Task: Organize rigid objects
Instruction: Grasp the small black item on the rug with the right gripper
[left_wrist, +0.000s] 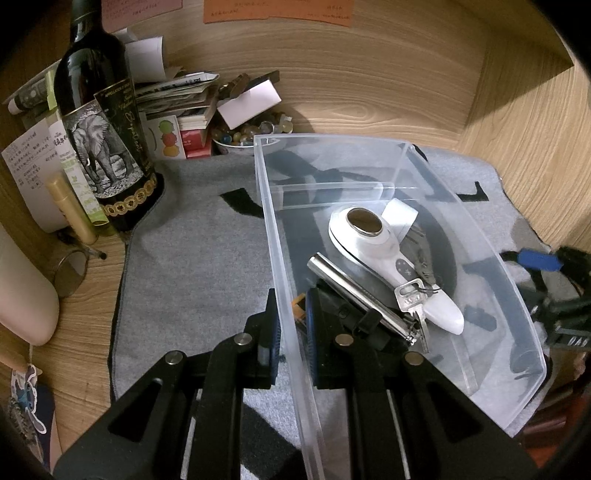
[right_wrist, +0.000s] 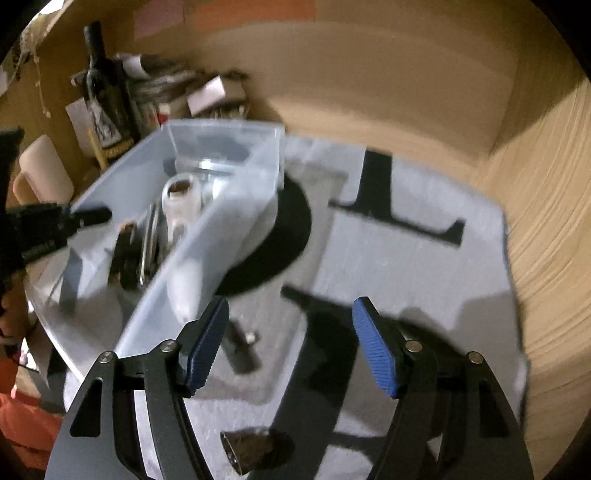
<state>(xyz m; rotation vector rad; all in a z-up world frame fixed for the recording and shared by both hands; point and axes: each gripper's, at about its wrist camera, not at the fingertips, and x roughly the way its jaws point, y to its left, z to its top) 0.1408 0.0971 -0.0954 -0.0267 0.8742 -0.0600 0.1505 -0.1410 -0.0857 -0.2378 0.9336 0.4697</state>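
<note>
A clear plastic bin (left_wrist: 424, 173) stands on a grey mat (left_wrist: 192, 258). My left gripper (left_wrist: 291, 321) is shut on the bin's left wall, one finger inside and one outside. In the bin lie a white handheld device (left_wrist: 373, 236) with a dark oval top, a metal bar (left_wrist: 354, 288), keys (left_wrist: 412, 299) and a black object, partly hidden. In the blurred right wrist view the bin (right_wrist: 207, 225) is at the left. My right gripper (right_wrist: 288, 343) is open and empty above the mat (right_wrist: 406, 266). A small dark object (right_wrist: 242, 350) lies beside the bin and a dark cylinder (right_wrist: 255, 448) near the mat's front.
A wine bottle (left_wrist: 103, 125) with an elephant label stands at the back left, with stacked papers and boxes (left_wrist: 177, 99), a bowl of beads (left_wrist: 243, 136) and a glass (left_wrist: 70, 269). Wooden walls (left_wrist: 517, 122) close the back and right. The right gripper (left_wrist: 561, 288) shows past the bin.
</note>
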